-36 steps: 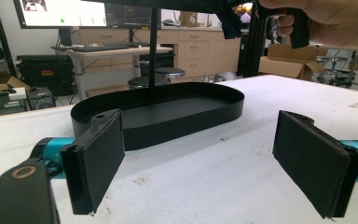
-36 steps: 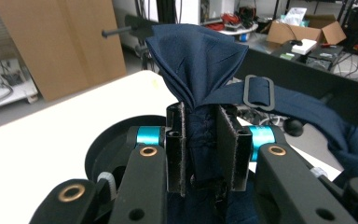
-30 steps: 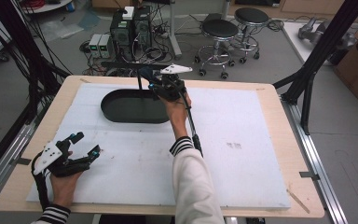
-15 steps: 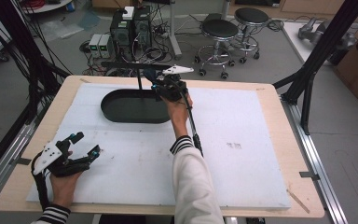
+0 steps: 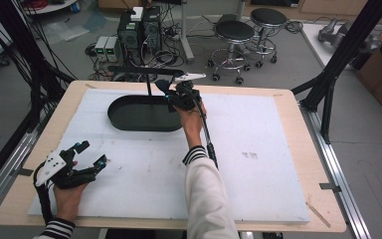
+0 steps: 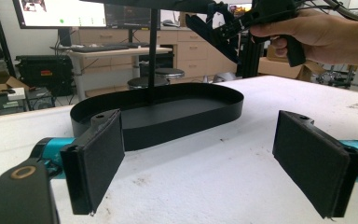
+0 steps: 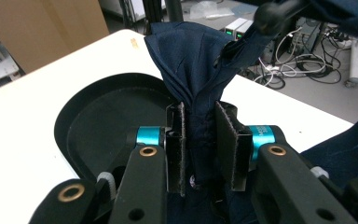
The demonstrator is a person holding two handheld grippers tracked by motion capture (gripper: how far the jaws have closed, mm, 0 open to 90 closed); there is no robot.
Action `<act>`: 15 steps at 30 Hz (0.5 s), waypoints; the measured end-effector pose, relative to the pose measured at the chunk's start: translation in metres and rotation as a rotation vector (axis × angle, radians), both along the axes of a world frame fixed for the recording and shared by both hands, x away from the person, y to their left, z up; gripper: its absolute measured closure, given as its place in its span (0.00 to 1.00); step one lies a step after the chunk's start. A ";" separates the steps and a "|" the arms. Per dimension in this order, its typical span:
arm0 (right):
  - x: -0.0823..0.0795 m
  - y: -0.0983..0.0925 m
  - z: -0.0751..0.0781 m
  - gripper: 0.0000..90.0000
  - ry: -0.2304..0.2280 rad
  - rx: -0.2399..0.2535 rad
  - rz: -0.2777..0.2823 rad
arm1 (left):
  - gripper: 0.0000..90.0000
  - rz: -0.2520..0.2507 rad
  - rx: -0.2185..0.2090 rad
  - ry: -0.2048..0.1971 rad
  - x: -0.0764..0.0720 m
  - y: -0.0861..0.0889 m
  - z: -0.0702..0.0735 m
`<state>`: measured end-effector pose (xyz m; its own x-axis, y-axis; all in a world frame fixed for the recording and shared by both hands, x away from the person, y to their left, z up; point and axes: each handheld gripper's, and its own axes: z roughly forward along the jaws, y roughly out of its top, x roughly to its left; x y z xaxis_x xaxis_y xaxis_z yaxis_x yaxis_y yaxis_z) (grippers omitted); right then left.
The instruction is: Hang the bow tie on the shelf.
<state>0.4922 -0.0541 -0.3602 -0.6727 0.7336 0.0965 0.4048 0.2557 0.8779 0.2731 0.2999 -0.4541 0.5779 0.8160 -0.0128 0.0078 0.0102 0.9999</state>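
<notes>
Staying clenched on navy cloth, right gripper unmoved, left gripper released, still.

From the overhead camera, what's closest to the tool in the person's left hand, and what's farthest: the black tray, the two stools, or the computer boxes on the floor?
From the left tool, low at the table's left:
1. Black tray, on the table ahead of it.
2. Computer boxes, on the floor beyond the table's far edge.
3. Stools, on the floor farther right.

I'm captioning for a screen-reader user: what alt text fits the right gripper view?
The right tool is shut on a bunched dark blue cloth, held above a black oval tray on a white table. Cables and equipment lie on the floor beyond.
</notes>
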 end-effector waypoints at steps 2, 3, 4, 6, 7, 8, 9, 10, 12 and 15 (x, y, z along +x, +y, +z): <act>0.000 0.001 -0.001 0.82 0.000 -0.018 0.004 | 0.19 0.000 0.001 0.000 0.000 0.000 0.000; 0.000 0.001 -0.001 0.82 0.004 -0.018 0.004 | 0.19 0.000 -0.001 0.000 0.000 0.000 0.000; 0.000 0.000 -0.001 0.82 0.009 -0.013 0.007 | 0.19 0.000 -0.001 0.000 0.000 0.000 0.000; 0.000 -0.001 -0.001 0.82 0.019 -0.016 0.012 | 0.19 0.000 -0.002 0.000 0.000 0.000 0.000; 0.000 -0.001 -0.001 0.82 0.022 -0.015 0.015 | 0.19 0.000 0.000 0.000 0.000 0.000 0.000; 0.000 -0.002 -0.001 0.81 0.029 -0.018 0.020 | 0.19 -0.001 -0.002 -0.001 0.000 0.000 0.000; 0.000 -0.002 -0.002 0.81 0.040 -0.016 0.022 | 0.19 -0.001 -0.002 -0.001 0.000 0.000 0.000; 0.000 -0.002 -0.002 0.81 0.049 -0.010 0.032 | 0.19 -0.001 0.000 -0.001 0.000 0.000 0.000; -0.001 -0.002 -0.002 0.80 0.057 -0.018 0.040 | 0.19 -0.001 -0.002 -0.002 0.000 -0.001 0.000; -0.001 -0.002 -0.002 0.77 0.064 -0.027 0.047 | 0.19 -0.001 -0.001 -0.002 0.000 -0.001 0.000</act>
